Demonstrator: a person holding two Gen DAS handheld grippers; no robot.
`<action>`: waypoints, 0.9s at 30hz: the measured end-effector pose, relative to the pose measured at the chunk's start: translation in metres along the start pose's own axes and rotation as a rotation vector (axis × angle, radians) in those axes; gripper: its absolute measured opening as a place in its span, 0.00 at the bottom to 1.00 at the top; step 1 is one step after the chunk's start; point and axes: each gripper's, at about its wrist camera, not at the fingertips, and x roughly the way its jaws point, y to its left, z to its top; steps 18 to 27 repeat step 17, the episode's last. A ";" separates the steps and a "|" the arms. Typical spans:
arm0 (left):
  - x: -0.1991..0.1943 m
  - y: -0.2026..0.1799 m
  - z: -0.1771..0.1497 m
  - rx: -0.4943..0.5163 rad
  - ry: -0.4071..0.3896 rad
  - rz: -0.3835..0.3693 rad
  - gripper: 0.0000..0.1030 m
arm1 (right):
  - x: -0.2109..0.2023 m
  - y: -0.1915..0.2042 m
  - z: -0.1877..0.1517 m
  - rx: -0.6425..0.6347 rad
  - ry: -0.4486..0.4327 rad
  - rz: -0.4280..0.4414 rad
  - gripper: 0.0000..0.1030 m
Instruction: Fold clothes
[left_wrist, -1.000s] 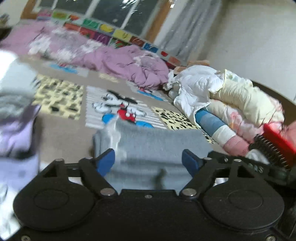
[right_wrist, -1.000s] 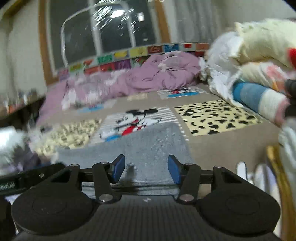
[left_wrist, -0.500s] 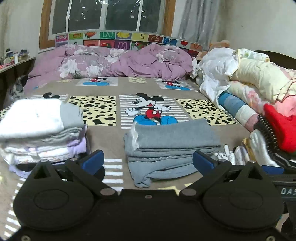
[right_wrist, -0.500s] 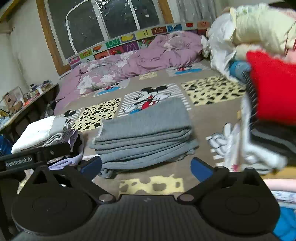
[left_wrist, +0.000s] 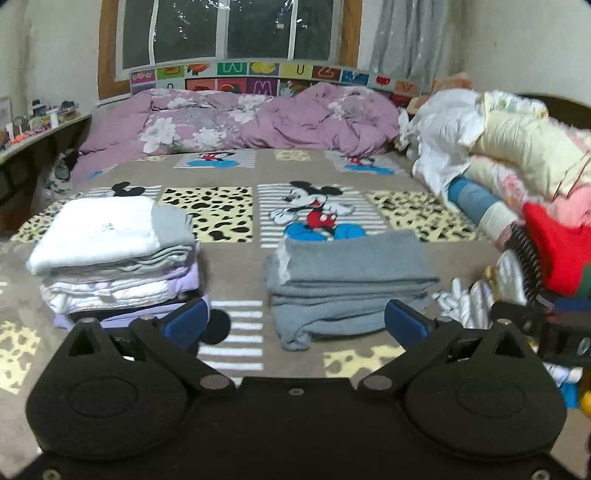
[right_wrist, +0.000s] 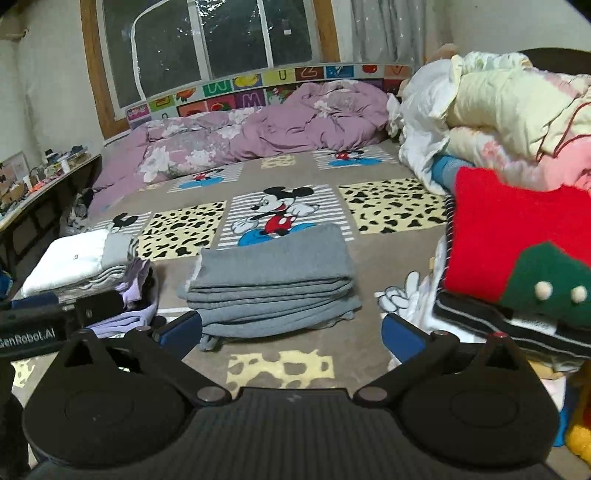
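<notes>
**Grey garment lay folded ahead of two open claws**

The folded grey garment (left_wrist: 347, 280) lay on the bed (left_wrist: 236, 266) just ahead of the left claw (left_wrist: 295, 321) and right claw (right_wrist: 291, 334), its long axis crosswise. Both claws gaped empty. Bare bedspread separated it from the folded stack (left_wrist: 110, 254) leftward.

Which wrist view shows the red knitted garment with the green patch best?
The right wrist view: the red knitted garment fills its right side, green patch and white pompoms visible, lying on striped clothes. The left wrist view catches only a red corner at its right edge.
</notes>
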 end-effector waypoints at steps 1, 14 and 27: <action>-0.001 -0.001 -0.002 0.001 0.002 0.000 1.00 | -0.002 0.000 0.001 -0.003 -0.002 -0.004 1.00; -0.018 -0.004 -0.007 -0.013 -0.031 -0.002 1.00 | -0.025 0.000 0.004 -0.028 -0.021 -0.016 1.00; -0.026 -0.008 -0.008 0.013 -0.070 0.014 1.00 | -0.028 0.002 0.004 -0.035 -0.019 -0.015 1.00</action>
